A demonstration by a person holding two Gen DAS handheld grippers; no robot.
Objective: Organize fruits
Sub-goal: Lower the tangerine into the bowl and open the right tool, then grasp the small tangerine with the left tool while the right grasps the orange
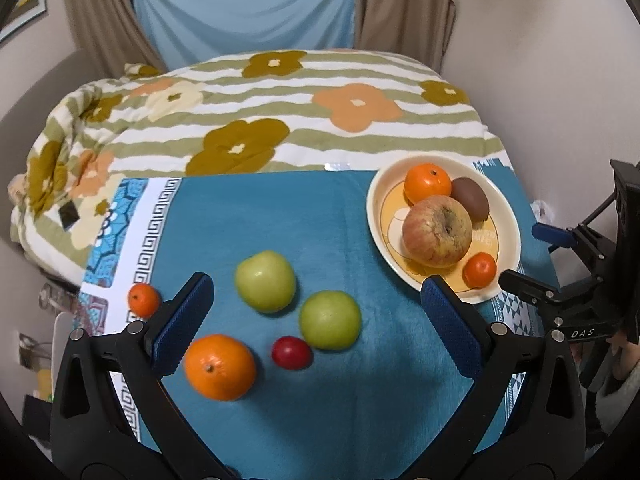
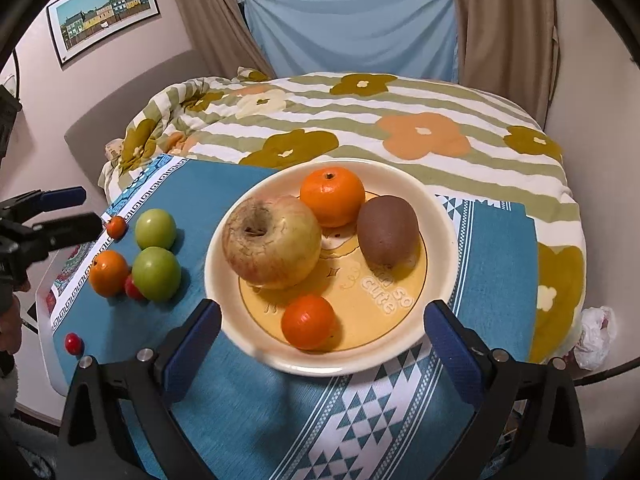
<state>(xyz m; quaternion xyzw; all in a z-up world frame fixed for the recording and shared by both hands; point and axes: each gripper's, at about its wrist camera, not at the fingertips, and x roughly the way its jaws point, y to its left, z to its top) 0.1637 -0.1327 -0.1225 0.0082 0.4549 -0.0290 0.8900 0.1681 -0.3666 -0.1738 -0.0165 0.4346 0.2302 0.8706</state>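
Over the plate (image 2: 240,344), right claw (image 2: 324,344) gapes empty; left claw (image 1: 316,320), open, should grab a green apple (image 1: 330,320) next.

A home bedroom is showing here: a bed is lying under a flowered striped quilt (image 2: 360,128), beige curtains (image 2: 500,20) are hanging at a window beyond it, and a framed picture of houses (image 2: 105,9) is hanging on the pale wall.

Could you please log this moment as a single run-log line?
left tool: open, empty | right tool: open, empty | cream ceramic plate: four fruits | blue cloth: six fruits loose
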